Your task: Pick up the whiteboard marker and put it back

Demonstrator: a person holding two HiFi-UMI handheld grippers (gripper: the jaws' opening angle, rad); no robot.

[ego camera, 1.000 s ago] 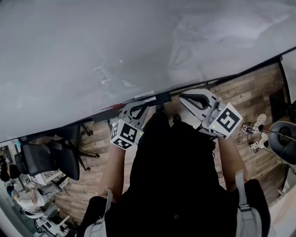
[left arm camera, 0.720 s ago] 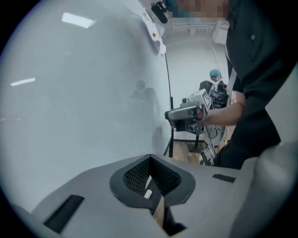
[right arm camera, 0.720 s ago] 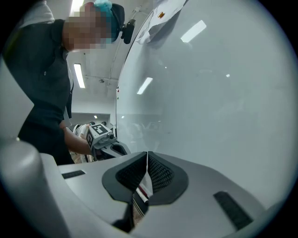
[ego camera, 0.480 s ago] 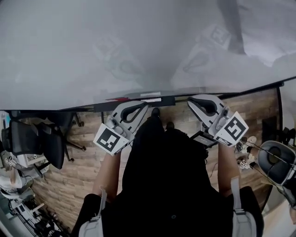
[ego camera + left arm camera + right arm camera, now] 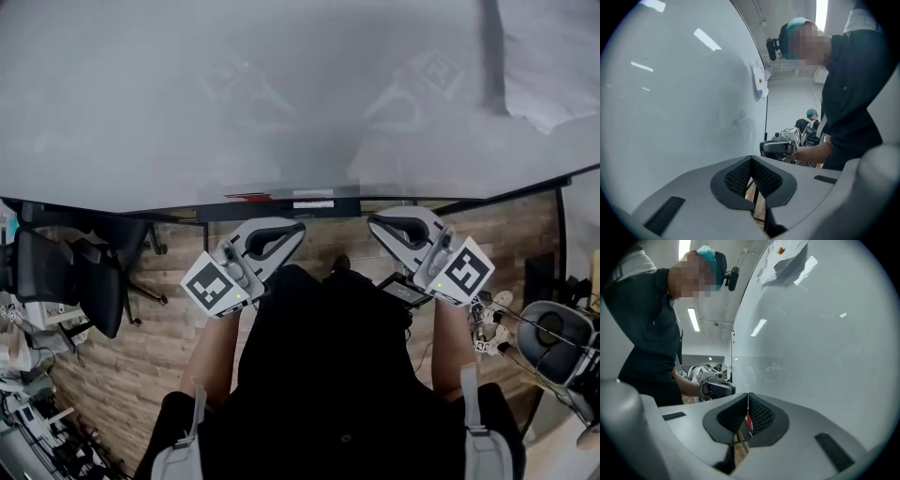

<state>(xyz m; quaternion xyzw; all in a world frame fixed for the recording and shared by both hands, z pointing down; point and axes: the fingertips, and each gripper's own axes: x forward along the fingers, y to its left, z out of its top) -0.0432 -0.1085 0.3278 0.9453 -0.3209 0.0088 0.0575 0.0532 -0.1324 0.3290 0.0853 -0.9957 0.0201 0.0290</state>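
A thin red whiteboard marker [image 5: 246, 196] lies on the dark ledge [image 5: 323, 193] along the whiteboard's lower edge. My left gripper [image 5: 298, 225] hangs just below the ledge, right of the marker. It points right and is shut, with nothing between its pads [image 5: 751, 158]. Facing it from the right, my right gripper [image 5: 373, 221] is also shut [image 5: 748, 394] and holds nothing. A red bit [image 5: 748, 419] shows through the gap behind its pads. Each gripper view shows the other gripper: the right [image 5: 777, 146], the left [image 5: 717, 387].
The whiteboard [image 5: 281, 94] fills the top of the head view, with a paper sheet [image 5: 544, 66] stuck on at the right. Below is a wood floor [image 5: 141, 328], with a black office chair [image 5: 70, 281] at left and cabled gear [image 5: 553, 328] at right. A person [image 5: 812, 115] stands far behind.
The head view has swung, so the ledge now runs level. The left gripper has rolled and its marker cube has shifted left. Both grippers now sit side by side under the ledge.
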